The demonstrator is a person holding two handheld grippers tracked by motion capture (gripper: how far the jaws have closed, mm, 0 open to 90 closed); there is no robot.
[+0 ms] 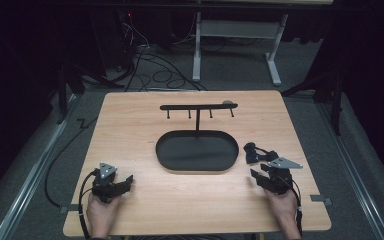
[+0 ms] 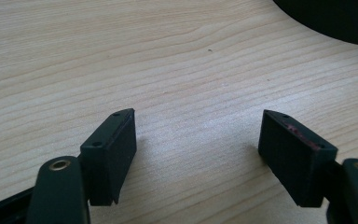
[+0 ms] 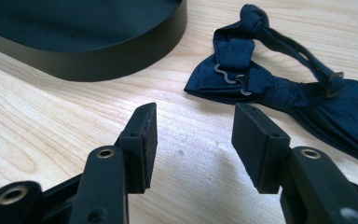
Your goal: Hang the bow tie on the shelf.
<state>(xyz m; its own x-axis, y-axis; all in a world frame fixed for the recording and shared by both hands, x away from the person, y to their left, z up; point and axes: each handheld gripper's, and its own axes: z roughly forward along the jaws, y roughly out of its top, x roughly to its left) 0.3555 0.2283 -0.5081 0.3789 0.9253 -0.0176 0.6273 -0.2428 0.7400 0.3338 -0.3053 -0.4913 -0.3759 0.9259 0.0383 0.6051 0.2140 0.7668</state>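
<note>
From above we see a wooden surface (image 1: pixel 145 200), a black oval tray (image 1: pixel 197 151) with a hook stand at centre, and a dark bow tie (image 1: pixel 256 152) at centre right. Our right gripper (image 3: pixel 193 133) view reveals its clasp; jaws apart, empty, just short of it. Left gripper (image 2: pixel 196 154) jaws wide, over bare wood.

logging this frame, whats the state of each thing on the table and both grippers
bow tie: lying crumpled on the table, strap knotted, free of the jaws
black stand: upright, hooks bare
oval tray: nothing in it
left gripper: open over bare wood
right gripper: open, nothing between its jaws, just short of the bow tie
</note>
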